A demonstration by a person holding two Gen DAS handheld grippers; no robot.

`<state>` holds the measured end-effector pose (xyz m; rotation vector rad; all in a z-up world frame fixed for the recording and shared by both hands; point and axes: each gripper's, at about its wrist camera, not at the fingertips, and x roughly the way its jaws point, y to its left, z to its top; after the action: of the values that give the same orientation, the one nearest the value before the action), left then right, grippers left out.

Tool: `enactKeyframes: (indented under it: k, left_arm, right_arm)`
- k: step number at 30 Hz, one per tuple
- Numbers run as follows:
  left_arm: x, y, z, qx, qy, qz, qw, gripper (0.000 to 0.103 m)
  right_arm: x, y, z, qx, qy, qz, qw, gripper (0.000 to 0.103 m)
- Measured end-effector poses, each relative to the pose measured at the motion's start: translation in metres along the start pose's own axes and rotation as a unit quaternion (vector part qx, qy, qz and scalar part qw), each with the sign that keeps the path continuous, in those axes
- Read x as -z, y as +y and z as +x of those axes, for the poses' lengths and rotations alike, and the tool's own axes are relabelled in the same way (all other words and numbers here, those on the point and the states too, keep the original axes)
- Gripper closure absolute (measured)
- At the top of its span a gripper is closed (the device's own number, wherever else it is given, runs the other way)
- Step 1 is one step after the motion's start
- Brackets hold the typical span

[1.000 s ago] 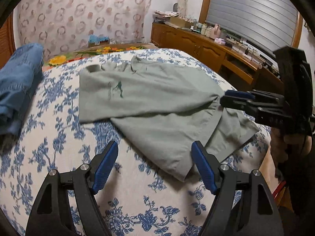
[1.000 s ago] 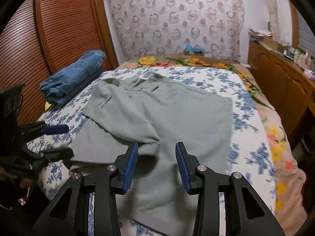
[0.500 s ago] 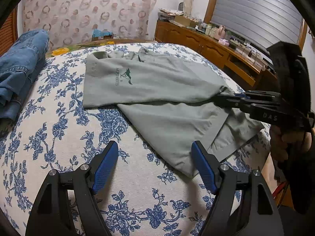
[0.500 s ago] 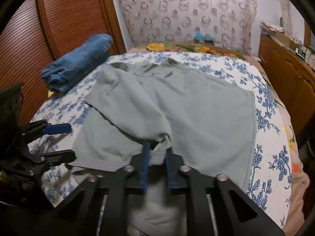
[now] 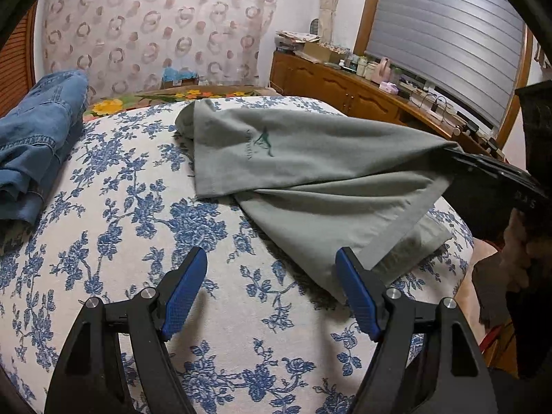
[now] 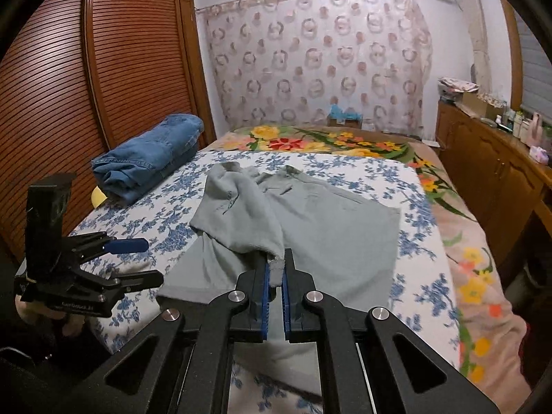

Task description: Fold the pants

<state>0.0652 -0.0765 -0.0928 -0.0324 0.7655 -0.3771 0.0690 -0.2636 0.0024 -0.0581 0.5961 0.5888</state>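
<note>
**Thin corner pinch may slip**

Right claw (image 6: 275, 277) pinching a small bunch of grey pants (image 6: 310, 227) hem, lifted off the bed (image 6: 407, 296). Left claw (image 5: 270, 293) spread, empty, just beside the cloth's near edge. Judgement: thin bite could slip; the unpinned lower layer may drag and crumple toward the folded jeans (image 6: 148, 155).

Left tool (image 5: 270, 289) gaping over bedspread (image 5: 145, 227), right tool (image 5: 459, 158) pinching grey pants (image 5: 321, 172)

A home bedroom. A bed (image 6: 407, 186) with blue-flowered cover fills the room; left of the bed, a louvred wooden wardrobe (image 6: 103, 69); right of it, a cluttered wooden sideboard (image 6: 490, 158); behind it, a patterned curtain (image 6: 317, 58).
</note>
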Motion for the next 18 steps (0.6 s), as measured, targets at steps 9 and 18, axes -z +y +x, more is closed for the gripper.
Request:
enactKeyframes:
  k: [9, 18]
  left_arm:
    - [-0.003, -0.009, 0.002, 0.003, -0.002, 0.007, 1.0000, 0.025]
    - [-0.006, -0.019, 0.007, 0.010, 0.000, 0.015, 0.9998, 0.025]
  right_arm:
    - [0.022, 0.002, -0.023, 0.023, 0.006, 0.019, 1.000, 0.098]
    - [0.030, -0.003, -0.032, 0.036, 0.024, 0.033, 0.998, 0.098]
